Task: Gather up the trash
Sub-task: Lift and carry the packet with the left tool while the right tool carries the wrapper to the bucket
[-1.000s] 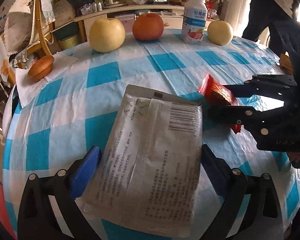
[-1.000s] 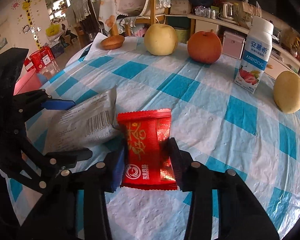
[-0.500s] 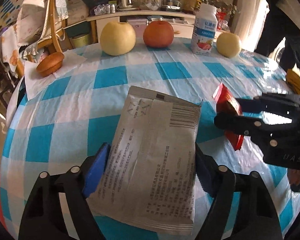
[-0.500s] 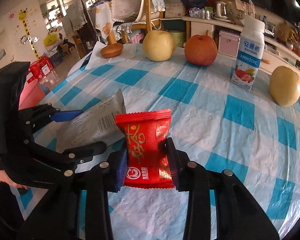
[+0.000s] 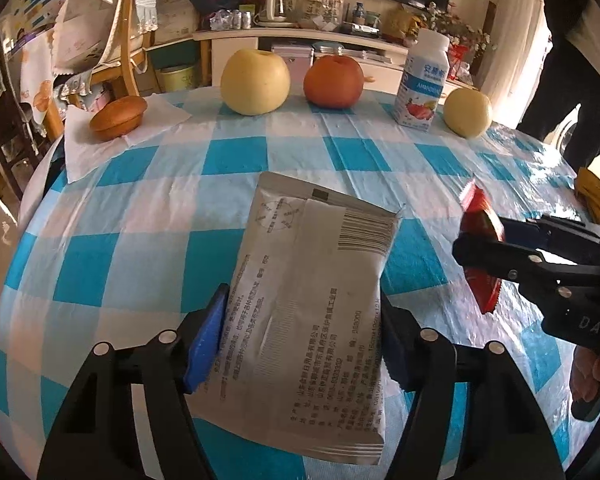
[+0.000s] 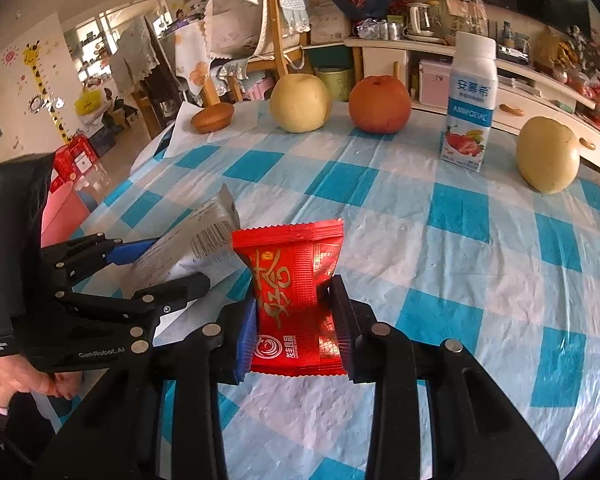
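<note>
A grey printed packet [image 5: 308, 280] lies on the blue-and-white checked tablecloth [image 5: 148, 240]. My left gripper [image 5: 300, 344] has its jaws closing on the packet's two long sides, and the blue pads touch it. In the right wrist view the packet [image 6: 208, 224] bows upward between the left gripper's [image 6: 180, 262] fingers. My right gripper [image 6: 296, 320] is shut on a red snack wrapper [image 6: 292, 276], pinching its waist and still tightening. The left wrist view shows the right gripper [image 5: 480, 236] at the right edge, with the wrapper [image 5: 476, 216] edge-on.
Along the far table edge stand a yellow apple [image 5: 255, 80], a red apple [image 5: 333, 82], a yogurt bottle [image 5: 422, 84] and another yellow fruit [image 5: 467, 112]. A bun [image 5: 118, 118] rests on a white napkin at far left. A person in dark clothes [image 5: 572, 60] stands at right.
The left jaws have closed in from wide apart onto the packet's sides. The right jaws have squeezed the red wrapper tighter. Both grippers have rolled slightly.
</note>
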Tool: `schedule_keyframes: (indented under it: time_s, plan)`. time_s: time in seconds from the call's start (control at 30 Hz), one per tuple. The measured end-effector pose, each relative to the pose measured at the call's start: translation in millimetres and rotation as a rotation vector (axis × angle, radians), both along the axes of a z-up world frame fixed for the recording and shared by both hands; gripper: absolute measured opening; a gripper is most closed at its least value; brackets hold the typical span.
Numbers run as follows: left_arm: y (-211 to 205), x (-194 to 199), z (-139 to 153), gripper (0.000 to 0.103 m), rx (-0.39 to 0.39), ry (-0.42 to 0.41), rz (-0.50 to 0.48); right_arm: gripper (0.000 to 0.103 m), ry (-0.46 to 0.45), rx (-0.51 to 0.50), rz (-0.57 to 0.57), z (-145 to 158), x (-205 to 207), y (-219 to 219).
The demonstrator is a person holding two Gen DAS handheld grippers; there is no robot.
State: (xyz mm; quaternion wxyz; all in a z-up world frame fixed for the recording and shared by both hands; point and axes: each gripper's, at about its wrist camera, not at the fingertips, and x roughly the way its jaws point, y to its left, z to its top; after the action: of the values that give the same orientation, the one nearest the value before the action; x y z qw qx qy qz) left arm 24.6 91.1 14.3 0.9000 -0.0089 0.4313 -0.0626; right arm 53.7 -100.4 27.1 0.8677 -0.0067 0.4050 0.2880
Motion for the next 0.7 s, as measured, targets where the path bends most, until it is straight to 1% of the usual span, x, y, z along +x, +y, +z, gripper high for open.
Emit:
schedule_keyframes:
  time_s: [0.43, 0.7]
  plan:
    - [17.3, -6.0, 13.4, 0.065, -0.061, -0.035, 0.057, 0.035, 0.004, 0.044, -0.056, 9.1, -11.2, -4.7]
    - [30.4, -15.8, 33.8, 0.065, -0.11, -0.091, 0.088, 0.034, 0.025, 0.069, -0.078, 13.2, -14.8, -1.7]
